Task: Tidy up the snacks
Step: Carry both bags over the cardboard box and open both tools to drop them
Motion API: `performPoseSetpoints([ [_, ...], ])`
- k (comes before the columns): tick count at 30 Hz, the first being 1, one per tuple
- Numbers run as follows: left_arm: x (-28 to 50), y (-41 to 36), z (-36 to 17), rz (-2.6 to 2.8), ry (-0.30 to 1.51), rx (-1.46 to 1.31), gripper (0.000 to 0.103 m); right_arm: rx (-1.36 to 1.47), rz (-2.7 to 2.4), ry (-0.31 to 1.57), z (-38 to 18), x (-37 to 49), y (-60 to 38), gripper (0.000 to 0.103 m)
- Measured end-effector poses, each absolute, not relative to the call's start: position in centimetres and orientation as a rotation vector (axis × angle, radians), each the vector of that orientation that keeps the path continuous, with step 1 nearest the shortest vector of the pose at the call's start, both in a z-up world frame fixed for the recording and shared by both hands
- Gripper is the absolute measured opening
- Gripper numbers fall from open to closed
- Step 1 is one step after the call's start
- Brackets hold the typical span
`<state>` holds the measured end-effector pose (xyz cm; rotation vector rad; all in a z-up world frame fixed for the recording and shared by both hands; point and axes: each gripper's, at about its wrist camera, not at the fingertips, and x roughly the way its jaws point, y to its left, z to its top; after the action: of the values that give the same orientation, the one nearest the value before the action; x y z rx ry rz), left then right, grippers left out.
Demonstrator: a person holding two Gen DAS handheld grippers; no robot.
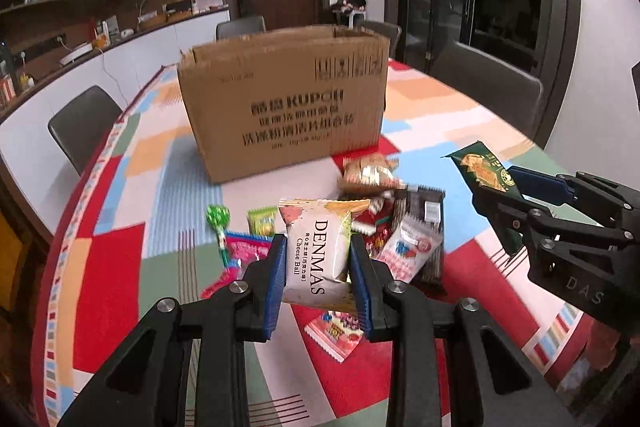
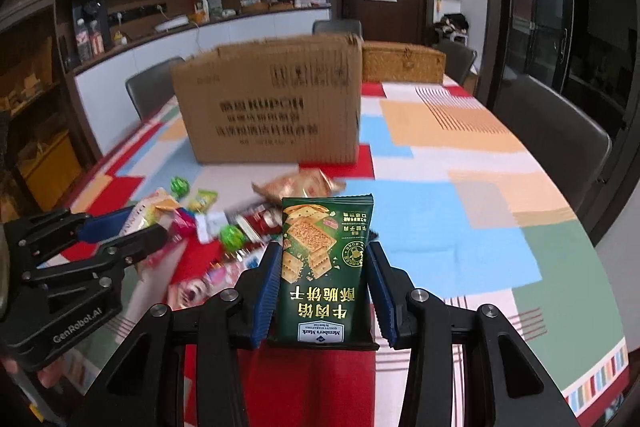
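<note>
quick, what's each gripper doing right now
Left gripper: closed on the white cheese ball packet.
Right gripper: closed on the green cracker packet.

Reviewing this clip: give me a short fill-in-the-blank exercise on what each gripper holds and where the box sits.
1. The left gripper is shut on a white packet labelled DENMAS Cheese ____.
2. The right gripper is shut on a dark ____ cracker packet.
3. The cardboard box stands on the table with its top ____.
4. Loose snacks lie on the tablecloth between the grippers and the ____.

Missing words: Ball; green; open; box
</note>
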<state>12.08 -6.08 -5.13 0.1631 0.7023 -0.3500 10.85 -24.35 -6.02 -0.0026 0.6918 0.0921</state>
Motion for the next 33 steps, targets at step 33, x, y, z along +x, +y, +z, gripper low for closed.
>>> performPoseSetpoints([
  [33,27.8,-5.0,6.9,-0.307,0.636,0.157,0.031,-0.01,0.191,0.55,7.0,25.7,-21.7,0.043],
])
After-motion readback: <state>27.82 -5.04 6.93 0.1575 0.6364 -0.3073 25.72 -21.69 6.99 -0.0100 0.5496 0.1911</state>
